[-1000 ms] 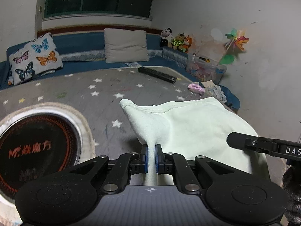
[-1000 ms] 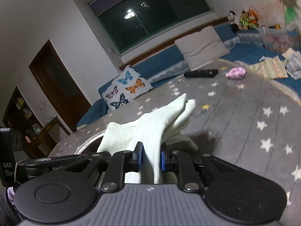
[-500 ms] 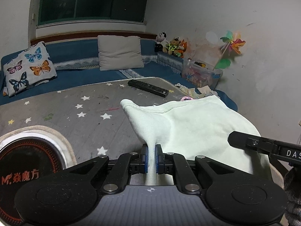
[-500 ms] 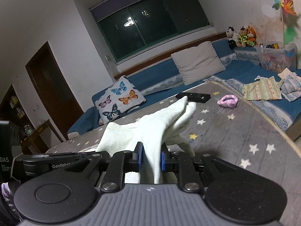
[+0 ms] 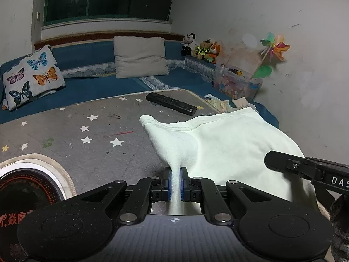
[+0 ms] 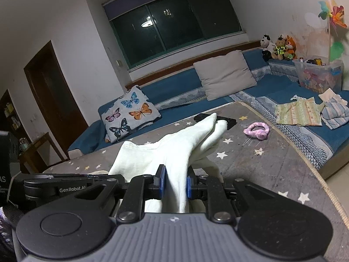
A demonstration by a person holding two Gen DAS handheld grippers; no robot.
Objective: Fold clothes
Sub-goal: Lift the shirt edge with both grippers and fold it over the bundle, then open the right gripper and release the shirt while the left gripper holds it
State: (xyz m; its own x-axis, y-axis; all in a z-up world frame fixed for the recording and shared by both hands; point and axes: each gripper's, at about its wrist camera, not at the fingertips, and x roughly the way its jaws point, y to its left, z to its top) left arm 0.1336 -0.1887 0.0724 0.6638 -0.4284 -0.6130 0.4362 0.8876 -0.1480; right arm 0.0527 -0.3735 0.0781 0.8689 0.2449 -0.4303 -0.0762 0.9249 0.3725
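A pale mint-white garment [image 5: 224, 144] hangs stretched between my two grippers above a grey star-patterned mat [image 5: 87, 131]. My left gripper [image 5: 175, 184] is shut on one bunched edge of it. My right gripper [image 6: 174, 184] is shut on a thicker bunch of the same garment [image 6: 174, 150], whose far end droops toward the mat. The right gripper's body shows at the right edge of the left wrist view [image 5: 305, 168]. The left gripper's body shows at the left of the right wrist view [image 6: 65, 188].
A black remote [image 5: 171, 103] lies on the mat's far side. A pink scrunchie [image 6: 257, 131] lies on the mat. Other small clothes [image 6: 305, 111] lie on the blue bench. A butterfly cushion [image 5: 30, 76], a grey pillow [image 5: 140, 57], a toy bin [image 5: 236, 85].
Both grippers have risen and tilted up with the garment held between them; the mat looks lower and farther. Both grips have stayed the same.
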